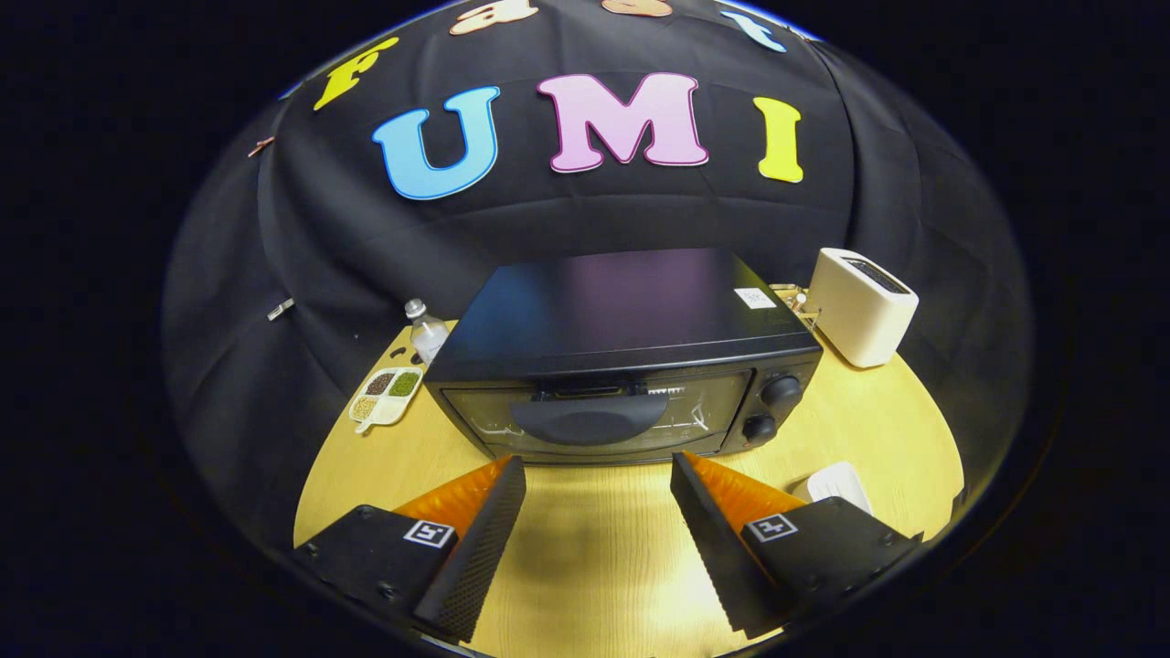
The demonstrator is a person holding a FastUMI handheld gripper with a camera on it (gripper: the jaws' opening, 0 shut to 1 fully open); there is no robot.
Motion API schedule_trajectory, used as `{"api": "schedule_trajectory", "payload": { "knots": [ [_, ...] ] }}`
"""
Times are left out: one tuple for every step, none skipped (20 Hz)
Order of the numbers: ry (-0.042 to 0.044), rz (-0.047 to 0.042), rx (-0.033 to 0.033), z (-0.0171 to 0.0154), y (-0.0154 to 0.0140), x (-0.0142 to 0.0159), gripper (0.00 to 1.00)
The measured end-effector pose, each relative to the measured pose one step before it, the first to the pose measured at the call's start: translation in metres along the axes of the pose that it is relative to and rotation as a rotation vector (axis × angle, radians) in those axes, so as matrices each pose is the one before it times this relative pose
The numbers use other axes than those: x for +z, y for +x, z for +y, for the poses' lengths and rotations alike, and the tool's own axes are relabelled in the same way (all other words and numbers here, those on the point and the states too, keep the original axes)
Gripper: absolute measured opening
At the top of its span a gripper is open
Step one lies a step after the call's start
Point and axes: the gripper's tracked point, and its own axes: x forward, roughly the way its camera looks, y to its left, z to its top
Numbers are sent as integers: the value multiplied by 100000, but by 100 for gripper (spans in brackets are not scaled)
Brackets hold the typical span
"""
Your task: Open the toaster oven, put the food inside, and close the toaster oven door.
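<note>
gripper view: one closed toaster oven (pixel 622 366), fingers (pixel 599 475) spread, empty.

Black toaster oven (pixel 622 356) sits upright on the table, its door seemingly closed

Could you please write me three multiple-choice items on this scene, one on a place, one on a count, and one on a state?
1. Where does the white toaster stand?
A. on top of the toaster oven
B. on the table, beside the toaster oven's knob end
C. between the gripper's fingers

2. How many knobs show on the toaster oven's front?
A. two
B. four
C. none

3. How is the toaster oven door?
A. swung fully down
B. taken off
C. shut

Key: 1 B, the toaster sits on the wood beside the oven's knob end. 2 A, one knob sits above the other. 3 C, the glass door stands flush, its handle untouched; the gripper is open just ahead of it.
</note>
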Motion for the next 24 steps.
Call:
{"api": "schedule_trajectory", "payload": {
  "knots": [
    [222,-1377,276,-116,-514,503,99],
    [234,-1818,158,-210,-561,634,99],
    [269,-2108,196,-107,-679,673,99],
    [-18,-2639,105,-198,-632,909,99],
    [-410,-2660,54,-308,-570,1081,99],
    [-880,-3035,-49,-339,-676,1245,99],
    [-793,-2668,83,-299,-474,1281,99],
    [-541,-2483,-26,-235,-455,1129,99],
    [-760,-2756,-210,-388,-546,1442,99],
    [-204,-2485,-209,-359,-507,1237,99],
    [622,-2455,139,-270,-454,1343,99],
    [913,-2635,115,-213,-436,1385,99],
    [483,-2591,-76,-363,-407,1387,99],
    [31,-2098,-316,-517,-217,1192,99],
    [-158,-1952,-425,-515,-452,1064,99],
    [46,-1532,-110,-410,-327,1040,99],
    [189,-1578,-123,-442,-412,996,99],
    [-168,-2056,223,-360,-316,1040,99],
    [-831,-1938,-320,-478,-226,1008,99],
    [-1519,-2250,-570,-673,-262,930,99],
    [-1639,-2001,-540,-628,-391,1004,99],
    [-1247,-2090,-453,-458,-379,827,99],
    [-735,-2323,-237,-474,-350,962,99],
    [-133,-1716,-30,-318,-450,861,99]
  ]
}}
